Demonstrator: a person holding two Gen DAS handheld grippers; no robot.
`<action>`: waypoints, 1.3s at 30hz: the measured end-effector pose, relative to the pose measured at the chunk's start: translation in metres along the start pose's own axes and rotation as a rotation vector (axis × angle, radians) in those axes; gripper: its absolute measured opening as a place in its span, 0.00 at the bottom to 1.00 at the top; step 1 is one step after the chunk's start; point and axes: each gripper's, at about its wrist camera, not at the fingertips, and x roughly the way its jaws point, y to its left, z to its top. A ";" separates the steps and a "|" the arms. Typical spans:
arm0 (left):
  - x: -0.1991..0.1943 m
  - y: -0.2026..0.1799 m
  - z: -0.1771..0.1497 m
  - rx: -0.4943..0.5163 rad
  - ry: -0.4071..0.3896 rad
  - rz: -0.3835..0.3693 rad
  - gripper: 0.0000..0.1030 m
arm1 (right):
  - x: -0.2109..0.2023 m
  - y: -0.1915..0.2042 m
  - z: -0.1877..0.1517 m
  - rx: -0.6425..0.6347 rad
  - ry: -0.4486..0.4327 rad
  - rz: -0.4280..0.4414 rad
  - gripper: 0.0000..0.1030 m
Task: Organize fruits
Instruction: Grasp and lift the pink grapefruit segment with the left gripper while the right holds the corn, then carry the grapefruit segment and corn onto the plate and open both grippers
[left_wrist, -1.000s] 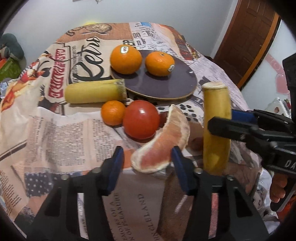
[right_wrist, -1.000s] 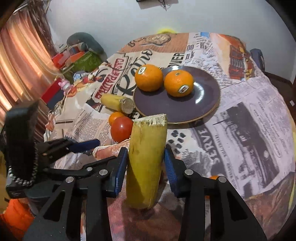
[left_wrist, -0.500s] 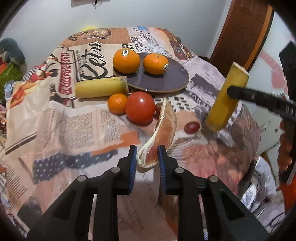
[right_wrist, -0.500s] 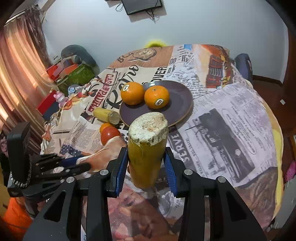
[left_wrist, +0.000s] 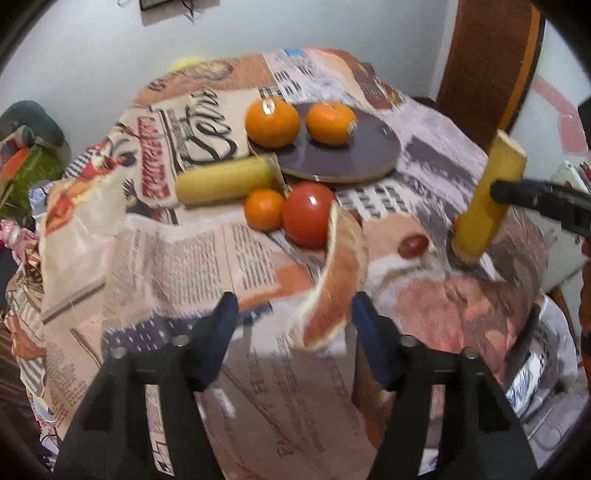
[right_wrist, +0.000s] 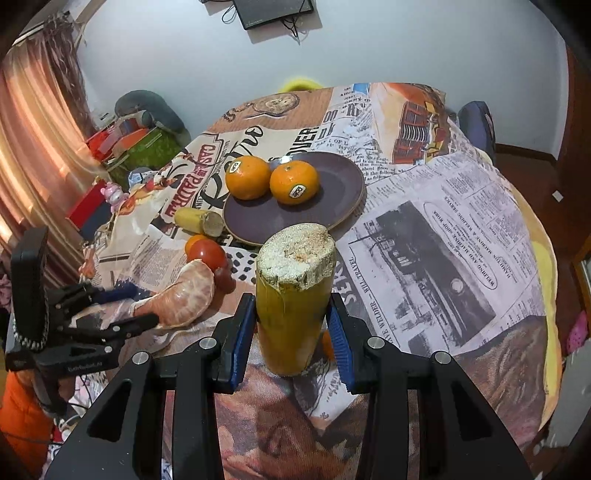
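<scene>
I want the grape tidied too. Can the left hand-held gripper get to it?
Probably yes: the grape lies bare on the cloth. But the left hand-held gripper, jaws opening, has the grapefruit slice between them.

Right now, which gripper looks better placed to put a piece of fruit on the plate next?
Right, probably. The right gripper is shut on the yellow banana piece, with the plate just beyond. The left gripper is opening around the grapefruit wedge, its grip seemingly lost.

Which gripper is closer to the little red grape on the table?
Right. The right gripper, holding the yellow stalk, is just beside the grape; the left gripper, jaws opening around the pomelo wedge, sits farther back.
</scene>
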 end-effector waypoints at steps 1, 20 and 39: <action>0.000 0.000 0.003 0.001 -0.002 -0.005 0.63 | 0.001 -0.001 0.000 -0.001 0.001 0.001 0.35; 0.049 -0.031 0.019 0.057 0.072 -0.079 0.22 | 0.014 -0.003 0.004 -0.010 0.018 0.018 0.35; -0.004 -0.009 0.052 -0.017 -0.096 -0.063 0.22 | 0.000 -0.002 0.038 -0.034 -0.064 -0.004 0.35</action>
